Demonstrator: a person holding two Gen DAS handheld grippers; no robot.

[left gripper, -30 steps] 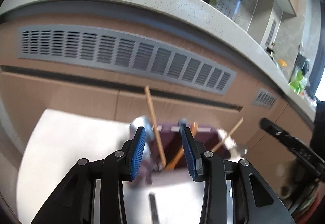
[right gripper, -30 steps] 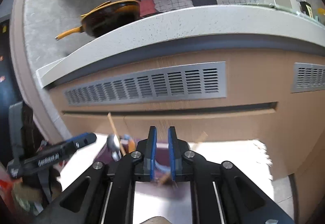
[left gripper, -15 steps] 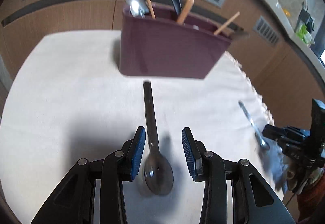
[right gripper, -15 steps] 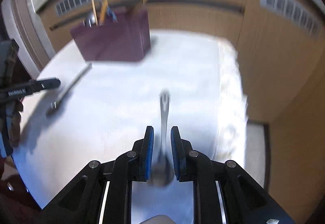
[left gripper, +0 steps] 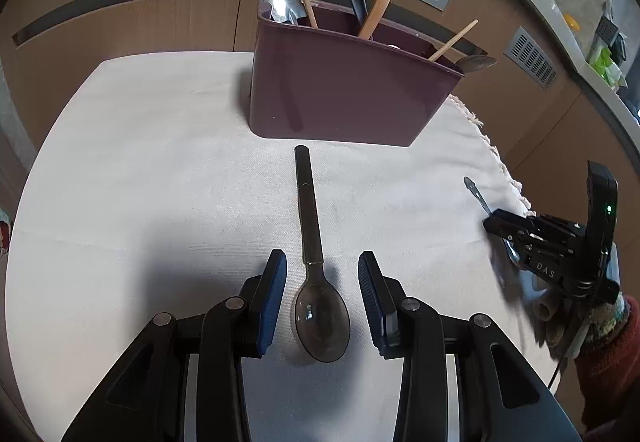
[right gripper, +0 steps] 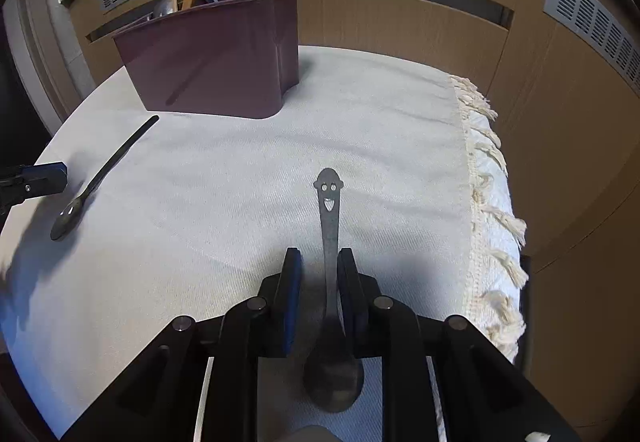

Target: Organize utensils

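A dark spoon (left gripper: 310, 217) lies flat on the white cloth, its handle pointing at the purple utensil caddy (left gripper: 344, 97). My left gripper (left gripper: 322, 262) stands open low over it, a finger on each side of the bowl and clear of it. A smaller steel spoon with a smiling face cut into its handle (right gripper: 330, 217) lies near the fringed edge. My right gripper (right gripper: 320, 266) straddles its neck, jaws opening, the spoon close to the right finger with a gap on the left. The caddy (right gripper: 216, 61) holds several wooden and metal utensils.
The cloth's fringed edge (right gripper: 484, 201) runs along the table's right side, with wooden cabinet fronts and grey vents beyond. The right gripper (left gripper: 504, 230) and a red-sleeved hand show at the left view's right edge. The left gripper's tip (right gripper: 36, 177) enters the right view beside the dark spoon (right gripper: 100, 177).
Both views tipped down from the cabinet front to the table. Each gripper came down over its own spoon. The right jaws have widened slightly; the left jaws kept their gap.
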